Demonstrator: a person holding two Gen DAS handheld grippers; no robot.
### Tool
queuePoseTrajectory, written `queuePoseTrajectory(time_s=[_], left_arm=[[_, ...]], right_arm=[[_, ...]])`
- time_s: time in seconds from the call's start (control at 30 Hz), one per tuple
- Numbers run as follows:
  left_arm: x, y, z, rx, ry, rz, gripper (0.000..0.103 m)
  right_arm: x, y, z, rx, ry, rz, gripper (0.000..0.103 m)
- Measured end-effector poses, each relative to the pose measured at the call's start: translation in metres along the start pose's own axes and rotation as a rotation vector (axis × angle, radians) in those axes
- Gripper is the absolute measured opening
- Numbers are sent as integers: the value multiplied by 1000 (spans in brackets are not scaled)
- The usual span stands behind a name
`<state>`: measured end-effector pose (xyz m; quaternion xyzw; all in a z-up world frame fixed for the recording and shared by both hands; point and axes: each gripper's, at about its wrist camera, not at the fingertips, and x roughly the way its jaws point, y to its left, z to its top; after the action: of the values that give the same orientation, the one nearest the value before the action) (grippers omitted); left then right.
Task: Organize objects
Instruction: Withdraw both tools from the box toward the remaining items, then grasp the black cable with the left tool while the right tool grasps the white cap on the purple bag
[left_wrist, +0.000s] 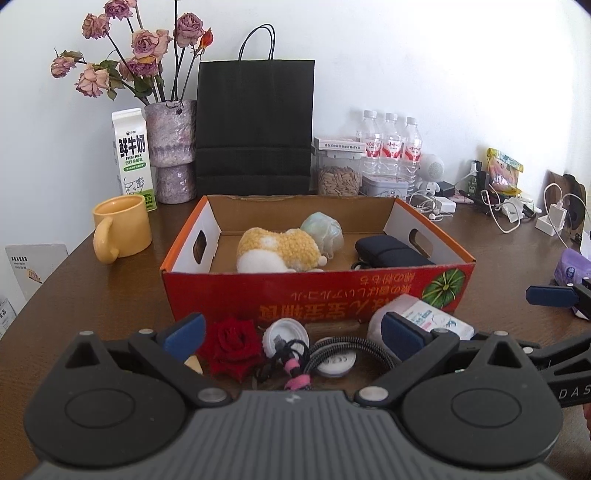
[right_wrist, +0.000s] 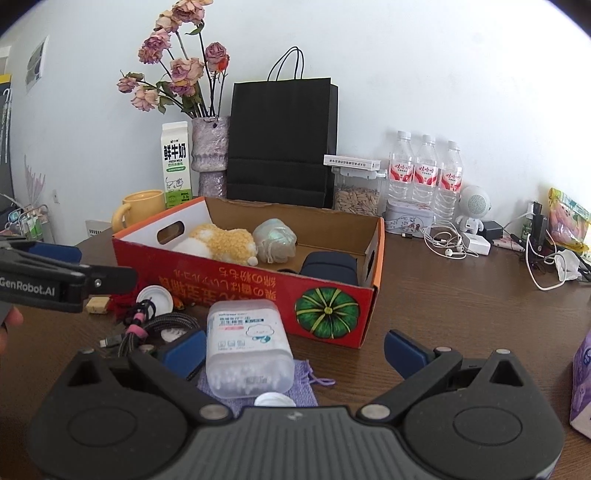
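Both grippers' fingers apart; red box (left_wrist: 317, 291) behind rose (left_wrist: 232, 345), cable (left_wrist: 332, 352), swab tub (right_wrist: 247, 347).

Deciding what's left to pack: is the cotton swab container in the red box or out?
Out. The cotton swab container lies on the table in front of the red box, partly on a purple cloth.

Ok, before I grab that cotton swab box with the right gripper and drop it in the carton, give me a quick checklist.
1. Right gripper open: ok.
2. Cotton swab box between its fingers: ok, nearer the left one.
3. Free floor space in the red carton: ok, beside the plush toy and dark pouch.
4. Left gripper out of the way: cannot tell, it is open, over the cable next to the swabs.
5. Purple cloth free of the box: not ok, it lies underneath.
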<state>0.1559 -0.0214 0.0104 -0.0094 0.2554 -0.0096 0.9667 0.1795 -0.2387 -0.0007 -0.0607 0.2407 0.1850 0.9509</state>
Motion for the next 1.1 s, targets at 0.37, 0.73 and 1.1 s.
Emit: queuePoseTrajectory(time_s=[0.37,0.73,1.1], left_arm=[[-10,-4,-37,32,85,-26,103],[-14,-6,-61,61,145,-49,101],[-14,-10,-70,99,167,-91,74]], right_arm=[[-11,1,-30,14,65,8,103],[-16,0,-44,30,93,15,103],[-8,-3,-45,40,102,11,92]])
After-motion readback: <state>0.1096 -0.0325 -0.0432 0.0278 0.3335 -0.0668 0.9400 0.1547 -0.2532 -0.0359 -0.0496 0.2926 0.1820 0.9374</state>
